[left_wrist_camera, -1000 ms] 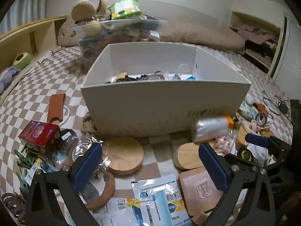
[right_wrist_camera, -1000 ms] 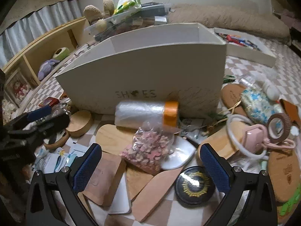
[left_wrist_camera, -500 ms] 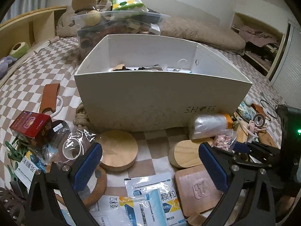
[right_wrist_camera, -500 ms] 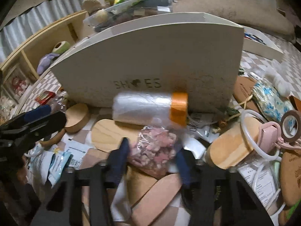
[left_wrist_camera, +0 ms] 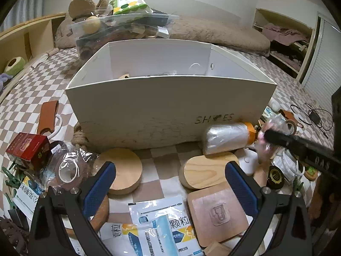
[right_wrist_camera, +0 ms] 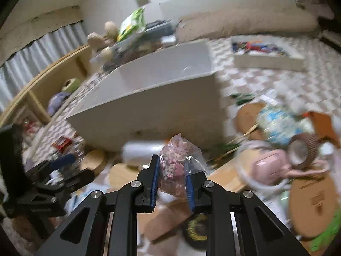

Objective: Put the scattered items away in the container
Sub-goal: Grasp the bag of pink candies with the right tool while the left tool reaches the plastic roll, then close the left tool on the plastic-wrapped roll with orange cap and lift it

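Note:
A white shoe box stands on the checked bedding, its top uncovered and a few items inside. My right gripper is shut on a small clear bag of pink bits, which hangs just above the clutter in front of the box. In the left wrist view that bag shows blurred at the right, under the right gripper's black finger. My left gripper is open and holds nothing; it hovers over wooden discs and medicine sachets.
A plastic-wrap roll with an orange cap lies against the box front. A red carton and a brown strap lie at left. A pink case, a tape roll and a flat tray are at right.
My right gripper shut on the bag of pink bits and lifted it off the clutter. The left gripper stayed about where it was, still open.

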`<state>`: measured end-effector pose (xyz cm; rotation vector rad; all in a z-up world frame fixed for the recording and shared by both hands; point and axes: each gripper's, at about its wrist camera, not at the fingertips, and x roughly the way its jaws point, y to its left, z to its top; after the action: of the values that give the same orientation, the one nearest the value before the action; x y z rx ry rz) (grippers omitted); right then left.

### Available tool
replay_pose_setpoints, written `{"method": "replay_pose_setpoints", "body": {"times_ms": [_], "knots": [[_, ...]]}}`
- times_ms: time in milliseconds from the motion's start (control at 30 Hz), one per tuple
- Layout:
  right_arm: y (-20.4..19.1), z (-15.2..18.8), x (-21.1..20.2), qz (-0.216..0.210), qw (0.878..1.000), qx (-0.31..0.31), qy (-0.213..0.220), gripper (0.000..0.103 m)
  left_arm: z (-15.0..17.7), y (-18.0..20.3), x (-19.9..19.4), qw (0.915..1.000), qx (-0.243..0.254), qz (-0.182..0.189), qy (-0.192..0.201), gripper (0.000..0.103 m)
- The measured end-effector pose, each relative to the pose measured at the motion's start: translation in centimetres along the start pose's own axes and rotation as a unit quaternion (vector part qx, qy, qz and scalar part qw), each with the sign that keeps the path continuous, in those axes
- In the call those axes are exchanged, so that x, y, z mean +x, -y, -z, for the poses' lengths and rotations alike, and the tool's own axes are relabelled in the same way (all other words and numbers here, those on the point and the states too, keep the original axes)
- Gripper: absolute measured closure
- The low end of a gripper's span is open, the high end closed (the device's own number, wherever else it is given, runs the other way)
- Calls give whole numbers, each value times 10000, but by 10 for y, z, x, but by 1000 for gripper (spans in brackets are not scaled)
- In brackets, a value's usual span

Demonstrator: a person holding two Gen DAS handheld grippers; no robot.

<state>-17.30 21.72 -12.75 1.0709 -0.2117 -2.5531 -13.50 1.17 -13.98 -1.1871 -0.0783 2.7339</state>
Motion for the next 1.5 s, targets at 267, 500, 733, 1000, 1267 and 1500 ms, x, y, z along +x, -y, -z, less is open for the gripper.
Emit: {"method": "replay_pose_setpoints", "body": {"times_ms": [267,500,733,1000,1267,1500], "knots": [[18,-6,19,689,9973,-201,-173,80,0,3,-1,10000,1,67,42,0],[-4,-2,39,471,9973,-402,-403,80,-3,3,1,9998,-59,177,103,0],[-33,2,53,-129,9960,-685,-555,81,-5,3,5,9996,-140,229,63,0],[-45,2,50,-549,9941,-779,-518,81,-9,-7,9,9994,-292,154,84,0],[-17,-5,24,-630,9977,-153,-216,81,-12,-6,27,9975,-491,485,-171,0],[-14,-3,24,-624,9977,-71,-241,81,-14,-5,47,9936,-818,682,-381,0]]}}
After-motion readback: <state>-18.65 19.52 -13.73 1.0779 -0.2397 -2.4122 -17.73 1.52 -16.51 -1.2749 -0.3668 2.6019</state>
